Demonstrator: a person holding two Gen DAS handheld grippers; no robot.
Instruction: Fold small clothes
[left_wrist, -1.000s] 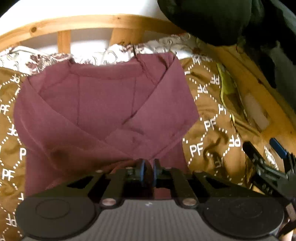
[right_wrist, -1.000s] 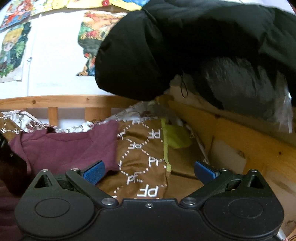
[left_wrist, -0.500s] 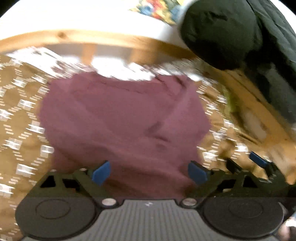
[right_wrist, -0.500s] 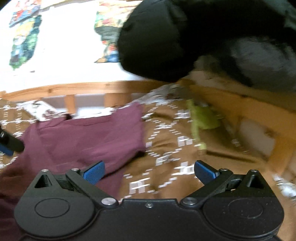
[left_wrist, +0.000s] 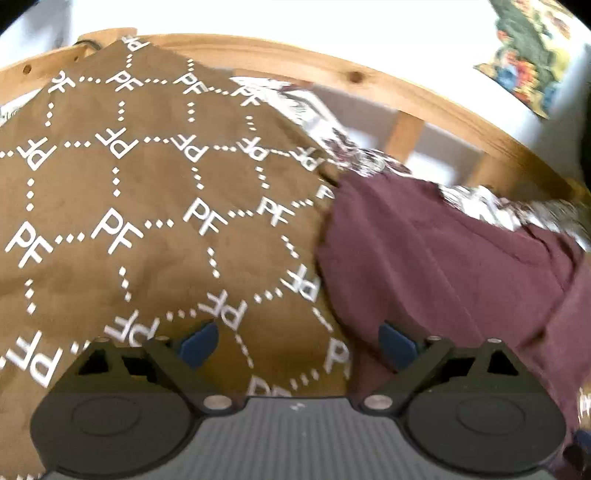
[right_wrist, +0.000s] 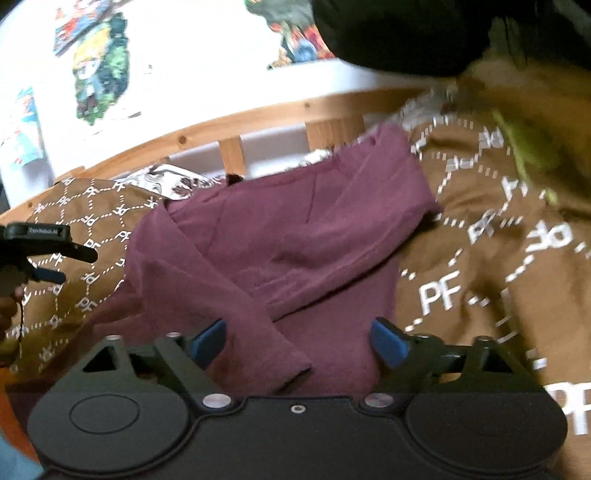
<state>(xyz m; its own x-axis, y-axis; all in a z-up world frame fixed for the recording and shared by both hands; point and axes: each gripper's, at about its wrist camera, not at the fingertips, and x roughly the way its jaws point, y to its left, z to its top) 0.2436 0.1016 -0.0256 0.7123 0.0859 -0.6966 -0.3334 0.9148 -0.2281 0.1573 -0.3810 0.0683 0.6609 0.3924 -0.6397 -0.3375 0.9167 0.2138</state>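
Now released and swung off leftward, left gripper (left_wrist: 297, 341) gaping, closing slightly over brown blanket (left_wrist: 147, 206); right gripper (right_wrist: 295, 341) closing, empty, above maroon top (right_wrist: 288, 236) lying sleeves-crossed mid-blanket, so bottom fold probably next.

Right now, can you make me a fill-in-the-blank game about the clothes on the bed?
1. The folded top is dark ____ in colour.
2. The white letters printed on the brown blanket are ____.
3. The rail behind the bed is made of ____.
4. The pads on the right tongs are coloured ____.

Missing words: red (maroon); PF; wood; blue
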